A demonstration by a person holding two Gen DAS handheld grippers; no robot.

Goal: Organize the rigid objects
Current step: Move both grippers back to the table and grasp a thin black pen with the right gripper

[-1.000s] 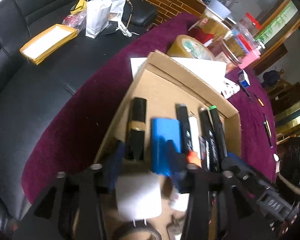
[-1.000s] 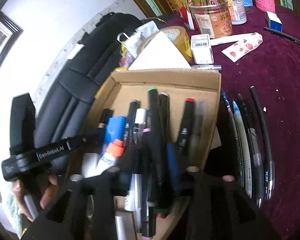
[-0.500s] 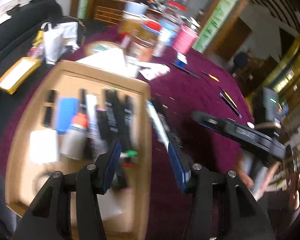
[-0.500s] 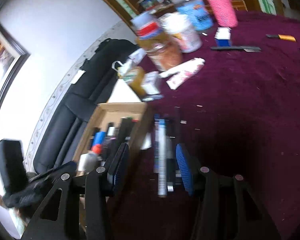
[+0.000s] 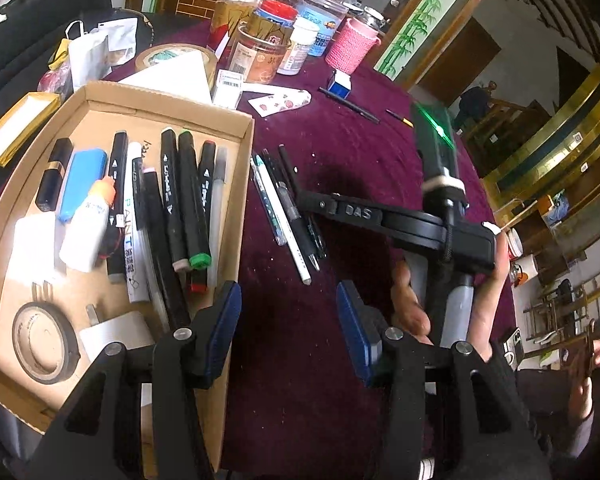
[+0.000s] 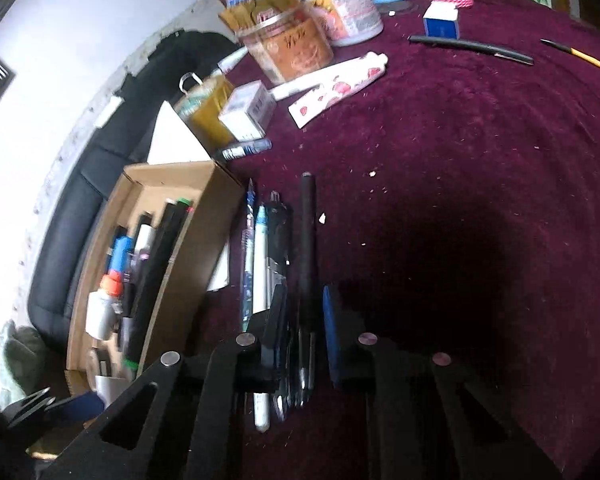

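One wide maroon cloth (image 5: 360,152) carries everything. On it sits a cardboard tray (image 5: 236,200) of markers, and just beside its right wall lies a row of pens (image 6: 278,256). The right gripper (image 6: 300,328) has just been closing – its jaws now pinch the row's near ends (which pens exactly, I cannot tell). The left gripper (image 5: 288,320) hangs open and empty – near the tray's corner.
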